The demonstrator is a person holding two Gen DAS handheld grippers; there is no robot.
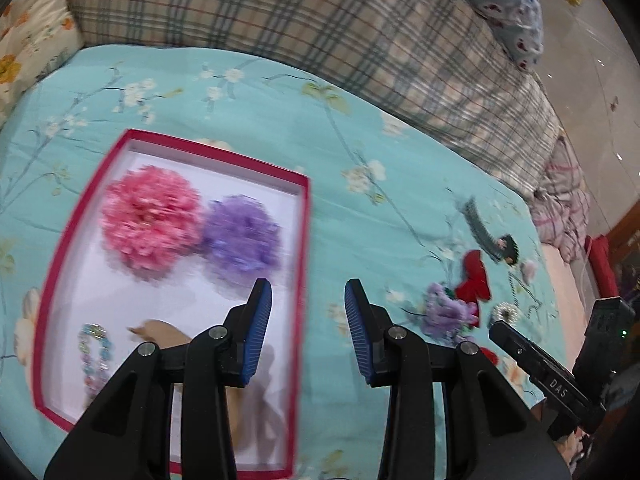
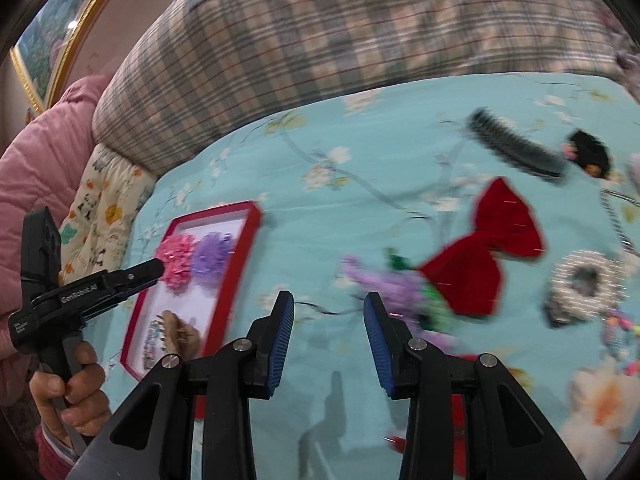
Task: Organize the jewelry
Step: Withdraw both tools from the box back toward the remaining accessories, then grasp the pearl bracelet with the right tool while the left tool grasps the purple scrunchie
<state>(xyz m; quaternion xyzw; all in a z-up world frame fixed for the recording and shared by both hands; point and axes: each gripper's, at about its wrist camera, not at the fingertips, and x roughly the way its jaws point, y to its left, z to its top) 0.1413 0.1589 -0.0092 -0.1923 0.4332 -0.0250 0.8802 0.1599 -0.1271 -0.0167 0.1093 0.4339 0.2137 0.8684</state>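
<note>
Both grippers, left gripper (image 1: 308, 294) and right gripper (image 2: 329, 306), jaws spread, empty; pink flower (image 1: 150, 222), purple flower (image 1: 242, 234) inside red box (image 1: 304, 240).

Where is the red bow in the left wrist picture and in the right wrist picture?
Left wrist view: the red bow lies at the right, on the blue bedspread, small, just above the purple flower clip.
Right wrist view: the red bow is right of centre, large, beyond the open right claw.
Shared landmark: the red box, left of the bow in both.
</note>
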